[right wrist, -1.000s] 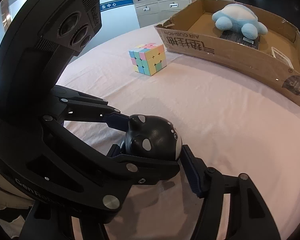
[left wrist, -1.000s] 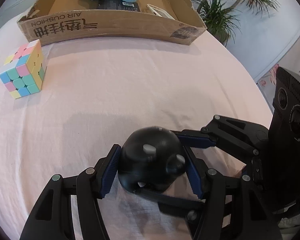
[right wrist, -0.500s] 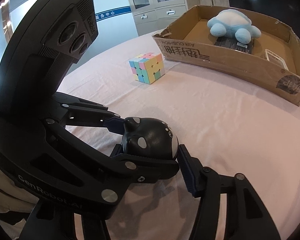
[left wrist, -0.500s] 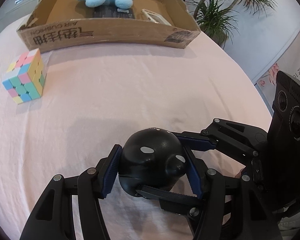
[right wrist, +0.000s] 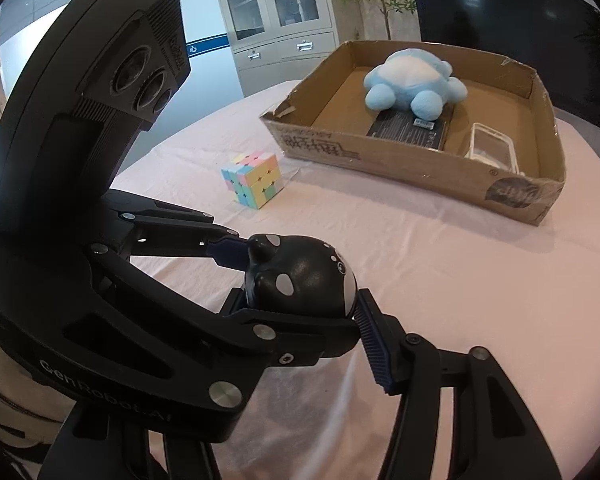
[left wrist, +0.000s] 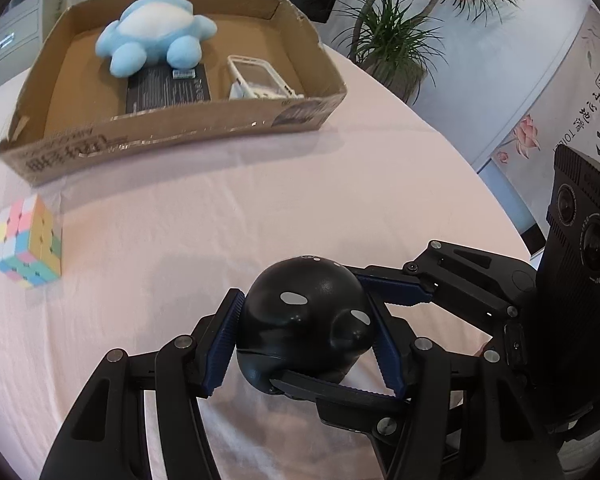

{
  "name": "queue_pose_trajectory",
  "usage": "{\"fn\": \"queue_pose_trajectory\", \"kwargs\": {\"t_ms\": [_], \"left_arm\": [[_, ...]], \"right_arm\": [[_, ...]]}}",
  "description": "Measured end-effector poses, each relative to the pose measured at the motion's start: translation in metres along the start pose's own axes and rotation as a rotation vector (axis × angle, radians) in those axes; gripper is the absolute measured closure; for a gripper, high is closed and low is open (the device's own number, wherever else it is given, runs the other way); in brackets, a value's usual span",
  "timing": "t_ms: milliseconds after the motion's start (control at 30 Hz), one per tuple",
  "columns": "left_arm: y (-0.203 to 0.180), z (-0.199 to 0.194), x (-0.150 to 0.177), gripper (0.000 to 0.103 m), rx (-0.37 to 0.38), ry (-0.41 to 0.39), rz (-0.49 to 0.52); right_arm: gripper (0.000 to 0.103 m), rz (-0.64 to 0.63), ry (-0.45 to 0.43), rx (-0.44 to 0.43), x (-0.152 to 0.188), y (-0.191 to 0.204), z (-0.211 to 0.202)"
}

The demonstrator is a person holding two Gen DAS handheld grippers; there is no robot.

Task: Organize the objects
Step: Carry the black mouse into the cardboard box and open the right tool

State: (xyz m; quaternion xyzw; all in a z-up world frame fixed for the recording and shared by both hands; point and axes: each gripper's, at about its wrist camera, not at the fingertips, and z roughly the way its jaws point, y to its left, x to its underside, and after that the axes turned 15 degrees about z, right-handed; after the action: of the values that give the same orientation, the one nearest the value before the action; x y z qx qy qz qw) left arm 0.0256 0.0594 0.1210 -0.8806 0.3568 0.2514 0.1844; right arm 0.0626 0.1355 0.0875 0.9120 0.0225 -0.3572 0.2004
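- Pink-clothed bench [left wrist: 260,200] carries a cardboard box [left wrist: 172,140] at the far side.
- Left tool [left wrist: 304,340] and right tool [right wrist: 300,304] both pinch a black toy [left wrist: 304,320], box ahead, far-left.

We are seeing black linkage grippers [left wrist: 306,344] with silver screws, ribbed blue pads [left wrist: 222,346], and "GenRobot.AI" lettering on one housing [right wrist: 100,384].

Bright, even daylight fills both fisheye views, with soft shadows falling on the pink tablecloth [left wrist: 260,208] beneath the cardboard box [left wrist: 172,140]. Straight lines bow toward the dark circular edges. A ceiling light glints at the right view's upper left, and the focus is sharp throughout.
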Motion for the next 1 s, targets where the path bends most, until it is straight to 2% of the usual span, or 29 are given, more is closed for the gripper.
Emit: {"fn": "queue_pose_trajectory", "kwargs": {"t_ms": [100,300,667,1000], "left_arm": [[0.001,-0.005,-0.009,0.043,-0.030,-0.009,0.008],[0.011,-0.017,-0.019,0.043,-0.043,-0.038,0.009],[0.050,-0.033,-0.051,0.043,-0.075,-0.070,-0.010],[0.124,-0.029,-0.101,0.043,-0.102,-0.085,-0.043]], "right_arm": [[0.050,-0.002,-0.014,0.014,-0.008,0.001,-0.002],[0.050,-0.011,-0.040,0.015,-0.026,0.004,-0.002],[0.050,-0.021,-0.062,-0.001,-0.070,0.013,0.010],[0.050,-0.033,-0.059,-0.028,-0.142,0.008,0.056]]}}
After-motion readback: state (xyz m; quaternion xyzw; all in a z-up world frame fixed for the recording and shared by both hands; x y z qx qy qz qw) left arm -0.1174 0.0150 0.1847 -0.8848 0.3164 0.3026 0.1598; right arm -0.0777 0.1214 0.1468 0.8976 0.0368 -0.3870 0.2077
